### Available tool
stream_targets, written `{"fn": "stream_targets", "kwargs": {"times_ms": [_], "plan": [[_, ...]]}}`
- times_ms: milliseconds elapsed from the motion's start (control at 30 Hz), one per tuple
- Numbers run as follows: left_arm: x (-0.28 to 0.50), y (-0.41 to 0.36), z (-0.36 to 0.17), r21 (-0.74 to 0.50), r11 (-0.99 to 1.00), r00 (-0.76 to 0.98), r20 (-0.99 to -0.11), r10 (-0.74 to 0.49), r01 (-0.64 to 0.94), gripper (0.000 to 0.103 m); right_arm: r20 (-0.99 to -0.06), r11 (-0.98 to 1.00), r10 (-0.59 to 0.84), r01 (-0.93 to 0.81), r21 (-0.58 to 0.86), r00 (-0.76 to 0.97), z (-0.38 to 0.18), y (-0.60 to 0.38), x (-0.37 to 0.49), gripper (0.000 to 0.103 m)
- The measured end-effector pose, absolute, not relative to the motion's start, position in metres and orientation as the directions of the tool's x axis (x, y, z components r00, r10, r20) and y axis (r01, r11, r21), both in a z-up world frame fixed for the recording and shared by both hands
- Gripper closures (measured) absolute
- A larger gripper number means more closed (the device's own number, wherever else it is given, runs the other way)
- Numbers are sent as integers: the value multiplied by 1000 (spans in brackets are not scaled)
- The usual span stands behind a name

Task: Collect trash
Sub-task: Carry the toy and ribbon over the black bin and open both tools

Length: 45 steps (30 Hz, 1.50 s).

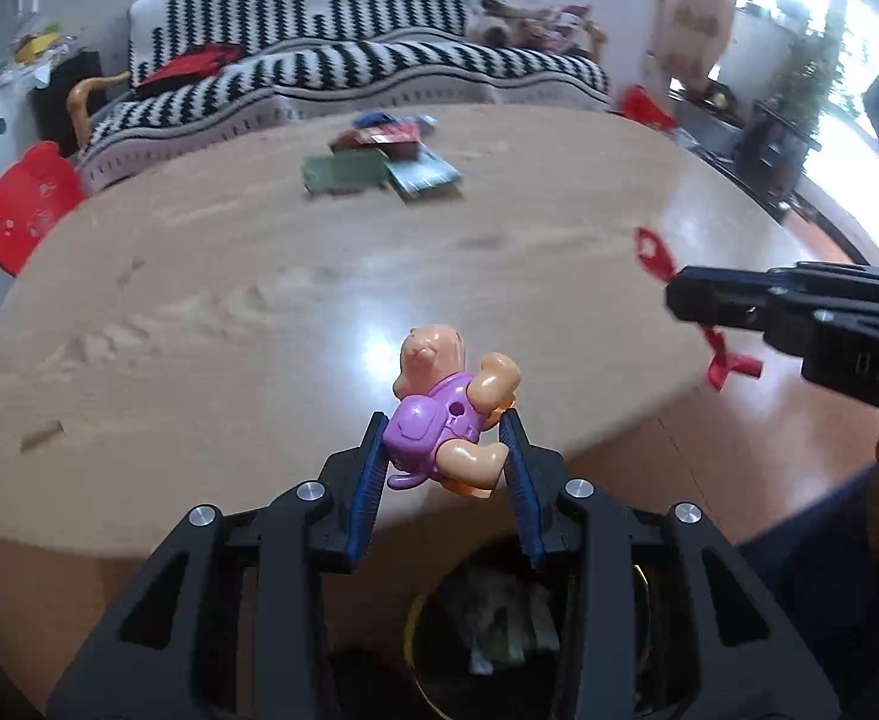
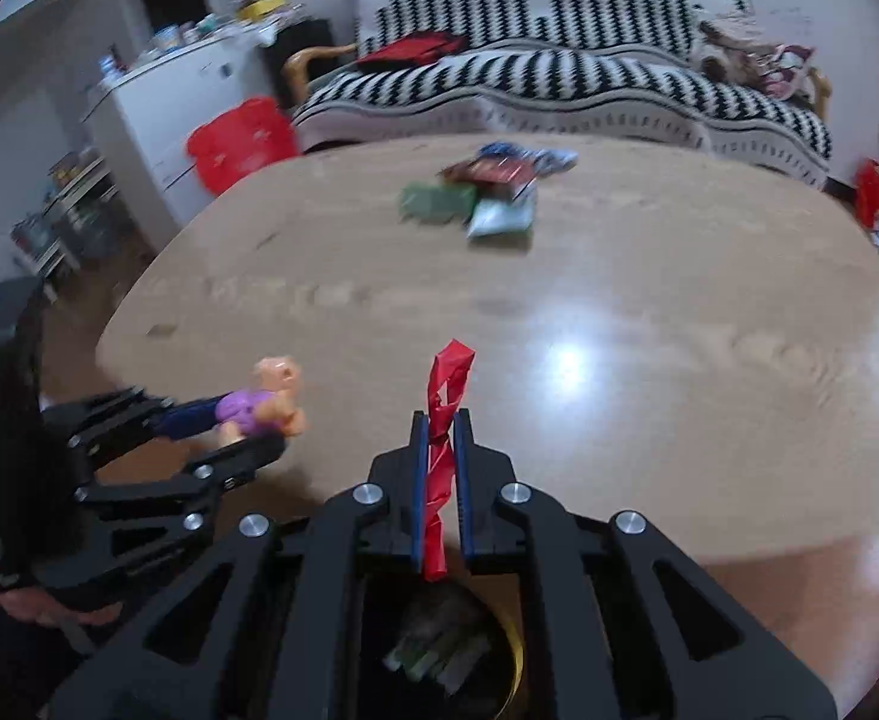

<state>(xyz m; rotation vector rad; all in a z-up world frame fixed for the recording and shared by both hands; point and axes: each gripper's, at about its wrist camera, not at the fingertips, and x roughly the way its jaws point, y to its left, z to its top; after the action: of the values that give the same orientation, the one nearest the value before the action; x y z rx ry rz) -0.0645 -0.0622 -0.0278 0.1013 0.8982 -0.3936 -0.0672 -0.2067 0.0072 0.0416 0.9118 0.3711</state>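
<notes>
My left gripper [image 1: 445, 429] is shut on a small plastic toy figure [image 1: 448, 408] with a peach head and purple body, held above the near edge of the wooden table [image 1: 229, 300]. It also shows in the right wrist view [image 2: 262, 402]. My right gripper [image 2: 441, 420] is shut on a twisted red ribbon [image 2: 448, 402]; the ribbon also shows in the left wrist view [image 1: 655, 252]. A trash bin [image 1: 493, 630] with a yellow rim and wrappers inside sits below both grippers, also in the right wrist view [image 2: 457, 648].
A pile of wrappers and packets [image 1: 382, 162] lies at the far side of the table, also in the right wrist view [image 2: 487, 192]. A black-and-white patterned sofa [image 1: 349, 66] stands behind. A red stool [image 1: 22, 204] stands at the left.
</notes>
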Motion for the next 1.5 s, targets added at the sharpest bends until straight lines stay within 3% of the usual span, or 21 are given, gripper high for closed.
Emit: {"fn": "stream_targets", "kwargs": {"times_ms": [200,500,1333,1433,1467,1500], "plan": [[-104,-57,-56,-162,889,431,-828,-358,428,66,-822,901,400,-338,272,405,-34,-198,-116,94],[-139,-69,-128,-278,850,124,-922,-367,447,66,-895,895,419,-237,379,151,-108,-198,-144,94],[-121,-78,-126,-279,863,118,-926,-358,422,66,-899,903,405,-227,365,166,-104,-197,-130,94],[-121,-80,-125,-269,866,129,-927,-351,422,40,-899,904,407,-214,371,160,-105,-197,-128,93],[-121,-79,-124,-266,867,136,-927,-351,421,37,-898,903,410,-206,376,157,-106,-199,-128,84],[-120,-79,-123,-266,868,141,-926,-351,419,36,-897,904,413,-194,381,159,-106,-201,-127,59]]}}
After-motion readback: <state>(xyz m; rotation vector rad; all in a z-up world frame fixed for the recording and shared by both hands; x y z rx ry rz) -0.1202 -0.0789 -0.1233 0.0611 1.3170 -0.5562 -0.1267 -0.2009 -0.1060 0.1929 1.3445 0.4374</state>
